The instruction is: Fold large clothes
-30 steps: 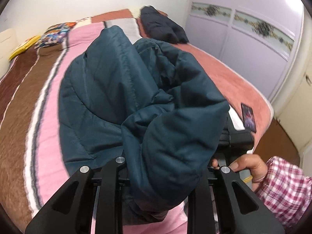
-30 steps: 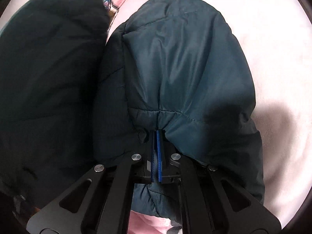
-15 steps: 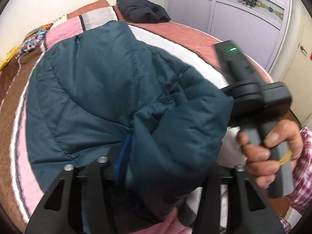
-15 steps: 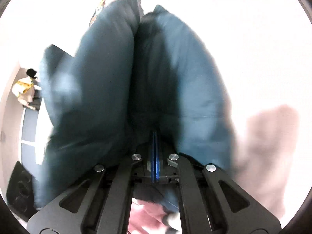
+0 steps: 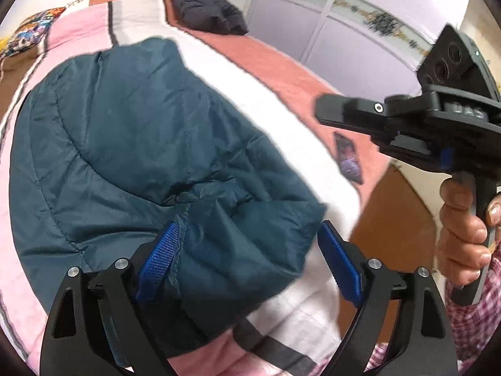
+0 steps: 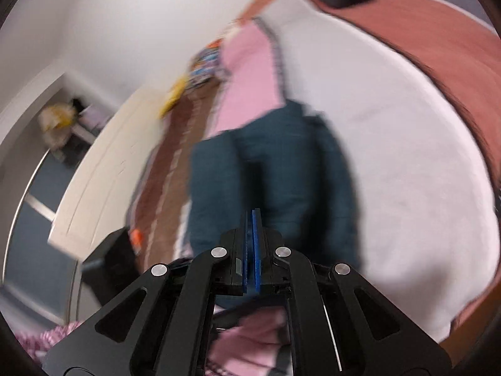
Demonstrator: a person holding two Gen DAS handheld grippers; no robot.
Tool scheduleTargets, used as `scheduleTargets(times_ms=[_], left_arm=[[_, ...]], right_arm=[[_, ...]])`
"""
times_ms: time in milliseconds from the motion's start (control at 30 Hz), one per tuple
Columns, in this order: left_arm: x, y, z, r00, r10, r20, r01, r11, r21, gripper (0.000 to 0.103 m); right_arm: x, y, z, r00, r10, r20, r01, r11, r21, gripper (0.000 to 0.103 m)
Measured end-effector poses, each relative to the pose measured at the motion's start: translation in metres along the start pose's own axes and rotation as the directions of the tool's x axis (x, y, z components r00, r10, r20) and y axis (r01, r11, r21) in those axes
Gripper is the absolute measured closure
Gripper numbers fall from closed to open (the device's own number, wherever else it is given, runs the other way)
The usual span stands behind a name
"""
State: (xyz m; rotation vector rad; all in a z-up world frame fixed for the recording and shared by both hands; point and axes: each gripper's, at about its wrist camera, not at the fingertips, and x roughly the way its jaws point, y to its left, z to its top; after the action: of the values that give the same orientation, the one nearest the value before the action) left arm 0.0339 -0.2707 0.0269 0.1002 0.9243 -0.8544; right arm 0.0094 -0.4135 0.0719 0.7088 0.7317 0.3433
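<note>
A dark teal puffer jacket (image 5: 131, 156) lies bunched and folded over on the striped bed blanket (image 5: 81, 31). My left gripper (image 5: 247, 266) is open, its blue pads wide apart on either side of the jacket's near fold, which lies loose between them. My right gripper (image 6: 252, 247) is shut with its blue pads pressed together and nothing between them; it is lifted above the jacket (image 6: 275, 181). It also shows in the left wrist view (image 5: 407, 122), held up at the right by a hand.
A second dark jacket (image 5: 206, 9) lies at the bed's far end. A card-like item (image 5: 347, 156) rests near the bed's right edge. Wardrobe doors (image 5: 360, 31) stand on the right. A white headboard panel (image 6: 103, 181) runs along the left.
My left gripper has opened and let go of the jacket fold. My right gripper has let go of the jacket and lifted away, now shut on nothing.
</note>
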Motion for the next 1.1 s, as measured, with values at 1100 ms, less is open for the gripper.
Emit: scheduleTargets(times_ms=[1100], left_arm=[[0.028,0.128,0.071,0.941,0.334,-0.045,-0.337,0.924,-0.178,0.035]], right_arm=[[0.140,-0.053,-0.069,0.899,-0.307,-0.312,0.319,0.948,-0.013,0.103]])
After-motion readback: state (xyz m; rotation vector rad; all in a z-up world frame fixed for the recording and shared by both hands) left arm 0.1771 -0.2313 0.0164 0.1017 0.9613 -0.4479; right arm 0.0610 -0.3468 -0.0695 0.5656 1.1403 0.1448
